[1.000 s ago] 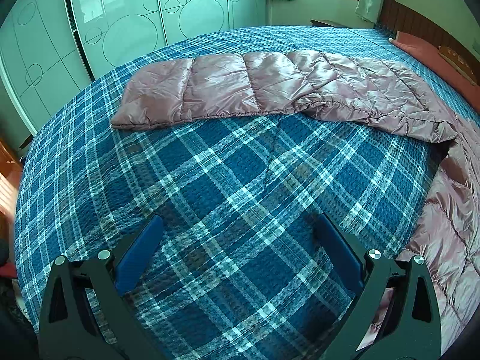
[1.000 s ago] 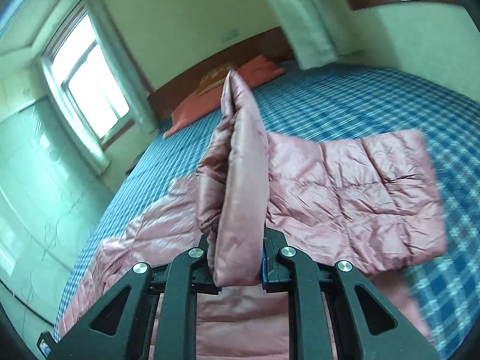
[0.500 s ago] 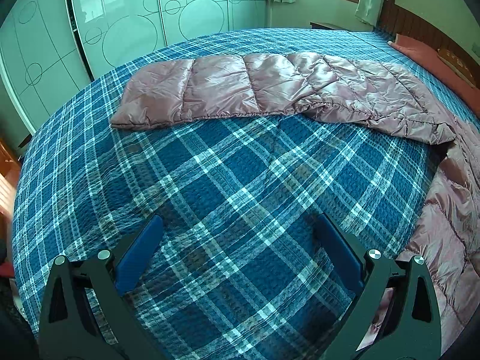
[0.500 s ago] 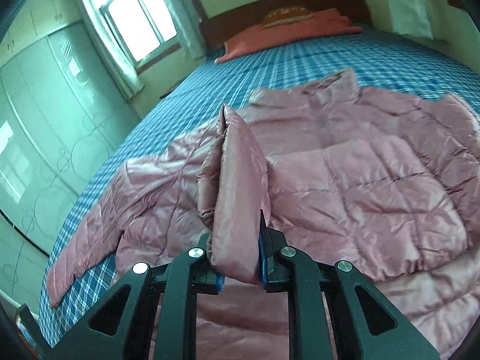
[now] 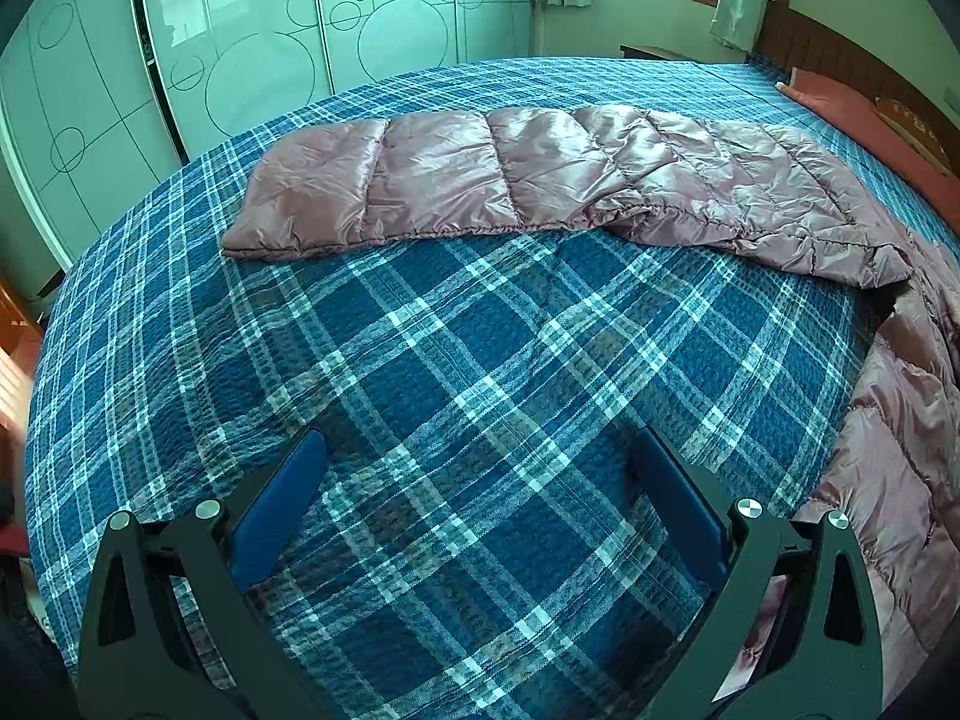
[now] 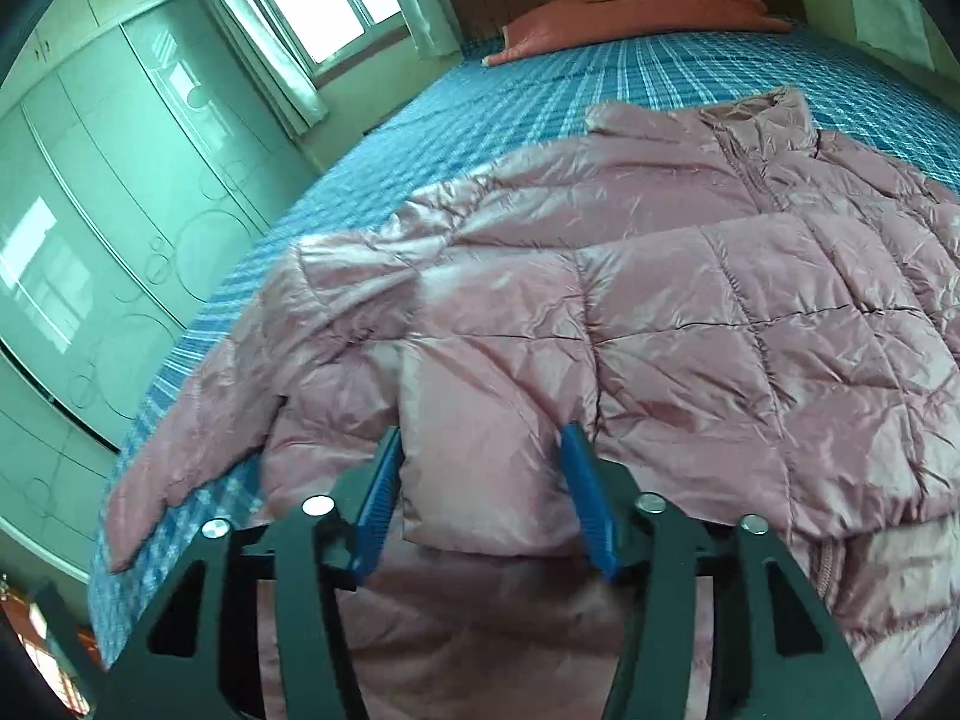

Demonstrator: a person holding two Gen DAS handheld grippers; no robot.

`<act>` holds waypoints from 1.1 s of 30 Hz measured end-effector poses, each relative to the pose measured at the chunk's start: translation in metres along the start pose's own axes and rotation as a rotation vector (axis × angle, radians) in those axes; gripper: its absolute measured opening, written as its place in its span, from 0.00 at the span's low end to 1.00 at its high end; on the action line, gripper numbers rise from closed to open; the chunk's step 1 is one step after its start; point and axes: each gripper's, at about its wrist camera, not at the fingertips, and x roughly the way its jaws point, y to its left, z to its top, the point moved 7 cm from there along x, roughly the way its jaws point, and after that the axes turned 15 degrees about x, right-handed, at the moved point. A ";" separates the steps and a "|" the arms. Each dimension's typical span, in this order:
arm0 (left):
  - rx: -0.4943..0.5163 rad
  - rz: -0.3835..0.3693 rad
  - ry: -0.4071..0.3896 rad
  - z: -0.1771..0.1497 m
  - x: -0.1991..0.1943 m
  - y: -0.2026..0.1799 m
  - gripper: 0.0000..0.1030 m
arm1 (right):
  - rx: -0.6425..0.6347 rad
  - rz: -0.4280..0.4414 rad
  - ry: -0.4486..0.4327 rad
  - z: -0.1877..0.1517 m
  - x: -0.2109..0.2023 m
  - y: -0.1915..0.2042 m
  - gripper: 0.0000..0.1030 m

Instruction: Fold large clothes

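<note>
In the left wrist view, the left gripper point(image 5: 474, 510) is held spread and empty over bare plaid bedspread point(image 5: 420, 360), while one sleeve point(image 5: 456, 180) of the pink down jacket is stretched toward the bed's far edge. In the right wrist view, the right gripper point(image 6: 480, 498) has just been opened; the folded-in cuff point(image 6: 486, 468) lies loosely between its jaws, unpressed. Slippery, puffy fabric could spring back, undoing the fold.

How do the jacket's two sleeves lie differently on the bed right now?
One sleeve stretches straight out flat across the plaid bedspread; the other sleeve is folded over the jacket's body. The outstretched one has no gripper near it; the folded one's cuff sits between the right gripper pads, whose jaws have just been opening. Both are the same shiny, quilted pink.
</note>
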 end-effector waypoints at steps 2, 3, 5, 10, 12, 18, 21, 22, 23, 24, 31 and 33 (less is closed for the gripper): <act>0.000 0.001 0.000 0.000 0.000 0.000 0.98 | -0.004 0.029 -0.035 0.008 -0.027 -0.005 0.53; 0.001 0.001 0.000 0.000 0.001 0.000 0.98 | 0.001 0.031 -0.066 0.017 -0.045 -0.015 0.53; 0.000 0.000 -0.001 -0.001 0.000 0.000 0.98 | 0.018 0.007 -0.117 0.035 -0.071 -0.038 0.53; 0.000 0.001 -0.002 -0.001 0.001 0.000 0.98 | 0.120 -0.249 -0.301 0.097 -0.123 -0.150 0.52; 0.000 0.001 -0.002 -0.001 0.002 0.000 0.98 | 0.177 -0.356 -0.325 0.108 -0.130 -0.198 0.52; -0.002 -0.001 -0.003 -0.002 0.001 0.000 0.98 | 0.189 -0.471 -0.197 0.089 -0.095 -0.260 0.52; -0.001 0.000 -0.003 -0.002 0.002 0.000 0.98 | 0.143 -0.485 -0.203 0.096 -0.098 -0.250 0.52; -0.001 0.000 -0.003 -0.002 0.002 0.000 0.98 | 0.151 -0.466 -0.231 0.106 -0.103 -0.246 0.52; -0.001 0.001 -0.003 -0.002 0.002 0.000 0.98 | 0.160 -0.461 -0.257 0.114 -0.107 -0.244 0.52; 0.001 0.003 -0.002 -0.002 0.003 0.001 0.98 | 0.166 -0.461 -0.282 0.125 -0.110 -0.244 0.52; 0.002 0.006 -0.003 -0.001 0.004 0.001 0.98 | 0.217 -0.504 -0.184 0.146 -0.064 -0.286 0.54; 0.003 0.007 -0.003 -0.001 0.004 0.001 0.98 | 0.175 -0.533 -0.199 0.152 -0.064 -0.283 0.54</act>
